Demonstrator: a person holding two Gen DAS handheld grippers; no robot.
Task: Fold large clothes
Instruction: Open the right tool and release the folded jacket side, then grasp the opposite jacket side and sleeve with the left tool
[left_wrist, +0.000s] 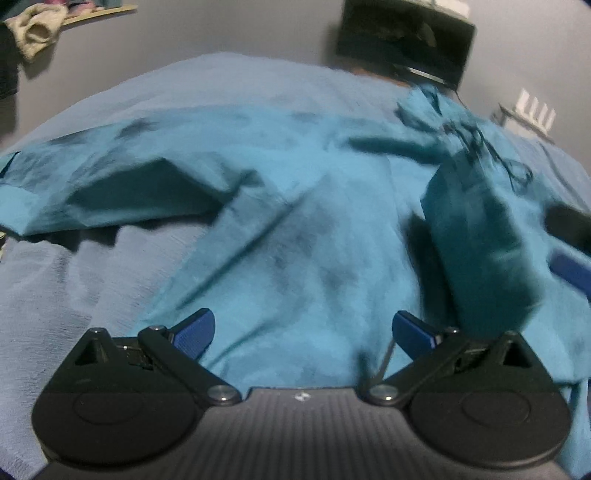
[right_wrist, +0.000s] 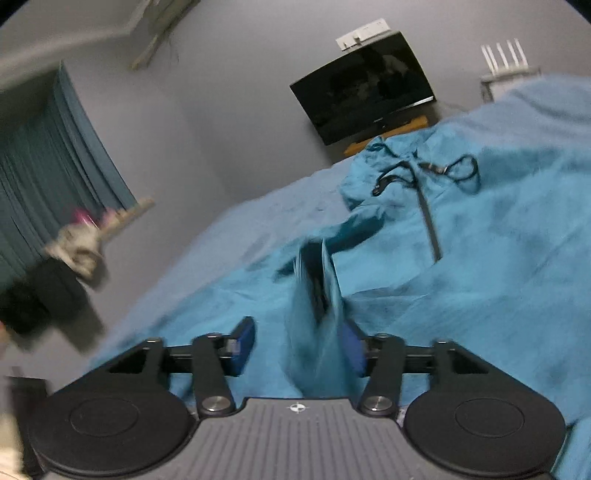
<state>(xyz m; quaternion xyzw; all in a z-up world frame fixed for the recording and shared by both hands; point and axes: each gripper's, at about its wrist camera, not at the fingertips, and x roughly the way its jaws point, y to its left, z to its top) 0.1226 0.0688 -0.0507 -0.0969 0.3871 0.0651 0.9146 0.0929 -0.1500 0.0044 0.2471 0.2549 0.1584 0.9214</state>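
A large teal hoodie (left_wrist: 295, 221) lies spread over a bed, its hood and black drawstrings (right_wrist: 424, 173) toward the far end. My left gripper (left_wrist: 303, 332) hovers open just above the hoodie's body, with nothing between its blue pads. One sleeve (left_wrist: 480, 240) stands lifted and blurred at the right of the left wrist view. In the right wrist view that sleeve's end (right_wrist: 317, 325) hangs between the jaws of my right gripper (right_wrist: 297, 349). The cloth leans on the right pad while the left pad stands clear of it, so the jaws are open. The other sleeve (left_wrist: 92, 192) lies flat to the left.
A pale blue bedsheet (left_wrist: 55, 280) covers the bed under the hoodie. A dark TV (right_wrist: 362, 88) hangs on the grey wall beyond the bed, a white router (right_wrist: 506, 59) beside it. Teal curtains (right_wrist: 44, 166) and a shelf with bundled clothes (right_wrist: 77, 247) are at the left.
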